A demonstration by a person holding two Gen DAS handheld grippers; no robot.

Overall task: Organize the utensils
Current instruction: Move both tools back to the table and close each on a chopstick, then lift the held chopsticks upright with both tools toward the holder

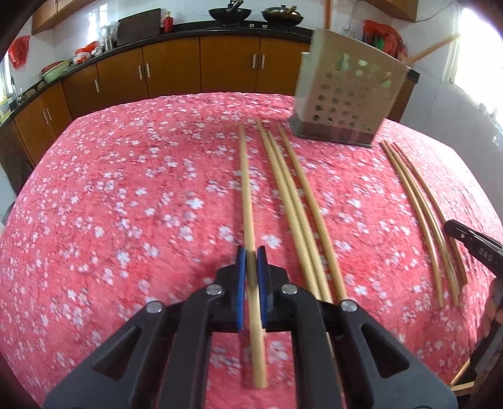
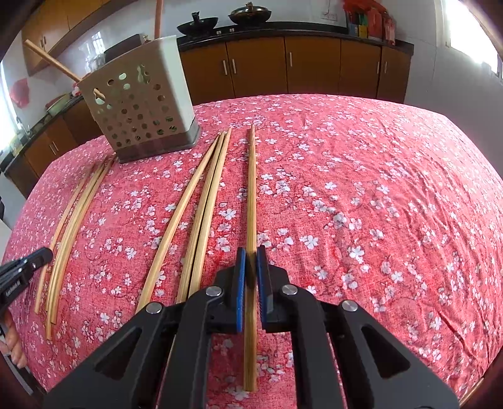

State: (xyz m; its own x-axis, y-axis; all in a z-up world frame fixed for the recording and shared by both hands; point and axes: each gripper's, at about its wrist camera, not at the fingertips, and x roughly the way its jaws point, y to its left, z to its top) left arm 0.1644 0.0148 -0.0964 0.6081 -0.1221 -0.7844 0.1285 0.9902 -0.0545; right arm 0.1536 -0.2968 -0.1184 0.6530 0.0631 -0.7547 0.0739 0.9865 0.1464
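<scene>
Wooden chopsticks lie on a table with a red floral cloth. My left gripper [image 1: 251, 254] is shut on one chopstick [image 1: 246, 188], which points away along the cloth. My right gripper [image 2: 251, 254] is shut on another chopstick [image 2: 251, 195]. A beige perforated utensil holder [image 1: 345, 94] stands at the far side; it also shows in the right wrist view [image 2: 141, 100] with a chopstick leaning in it. Loose chopsticks [image 1: 295, 195] lie right of my left gripper, and more [image 2: 201, 195] lie left of my right one.
A further bundle of thin chopsticks [image 1: 421, 207] lies at the right in the left wrist view, with the right gripper's finger [image 1: 471, 245] by it. Brown kitchen cabinets [image 1: 176, 63] and a counter with woks [image 1: 229, 12] run behind the table.
</scene>
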